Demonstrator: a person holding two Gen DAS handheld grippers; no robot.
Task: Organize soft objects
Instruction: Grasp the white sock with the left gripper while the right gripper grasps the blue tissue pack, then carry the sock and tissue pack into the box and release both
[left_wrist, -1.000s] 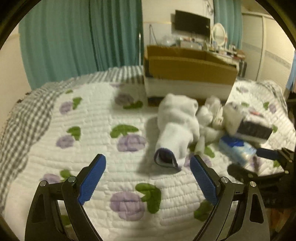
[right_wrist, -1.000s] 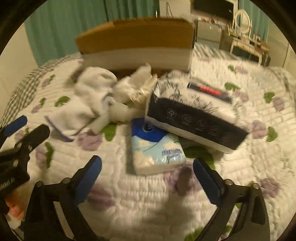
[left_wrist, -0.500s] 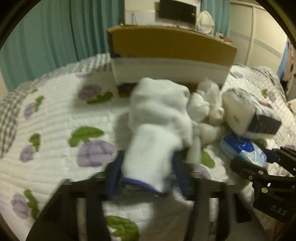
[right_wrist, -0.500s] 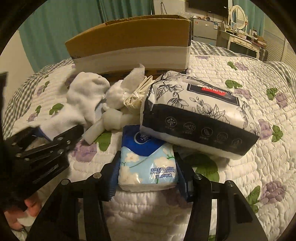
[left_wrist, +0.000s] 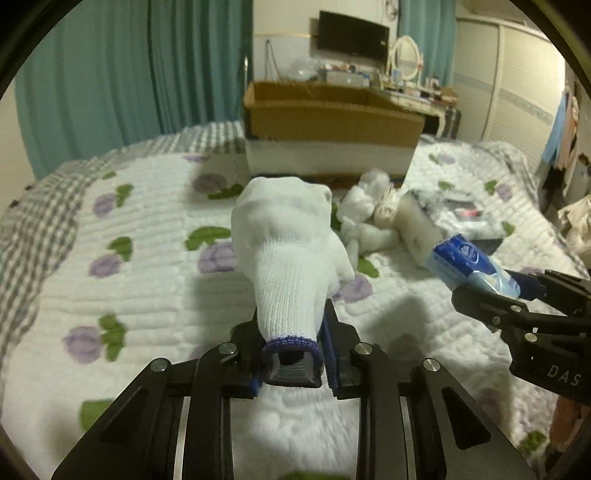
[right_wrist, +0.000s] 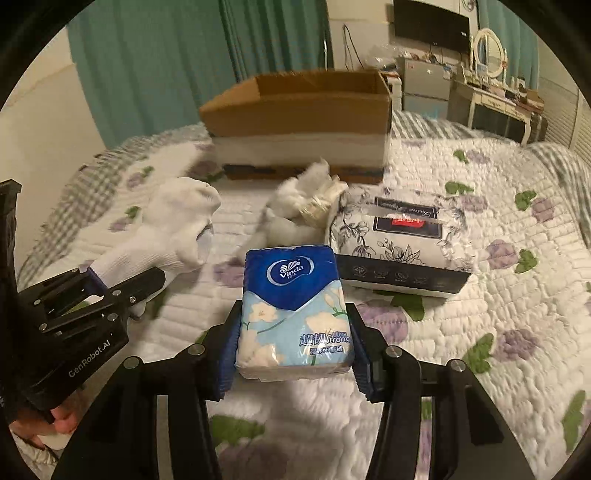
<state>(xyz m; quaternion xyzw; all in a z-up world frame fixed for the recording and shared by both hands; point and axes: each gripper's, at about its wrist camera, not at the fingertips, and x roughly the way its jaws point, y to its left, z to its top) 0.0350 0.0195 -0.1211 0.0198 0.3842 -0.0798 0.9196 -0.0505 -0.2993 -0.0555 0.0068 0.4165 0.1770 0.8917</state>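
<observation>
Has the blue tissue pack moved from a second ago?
Yes. The tissue pack has been lifted off the quilt, away from the floral pack, held in the right gripper.

The right gripper (right_wrist: 294, 345) clamps a blue Vinda tissue pack (right_wrist: 293, 312) between its jaws, lifted above the floral quilt (right_wrist: 461, 332). At left, the left gripper (right_wrist: 122, 291) grips a white knit glove (right_wrist: 173, 229). Beyond lie a floral wet-wipes pack (right_wrist: 402, 243), a white cloth bundle (right_wrist: 299, 206), and an open cardboard box (right_wrist: 299, 122).
</observation>
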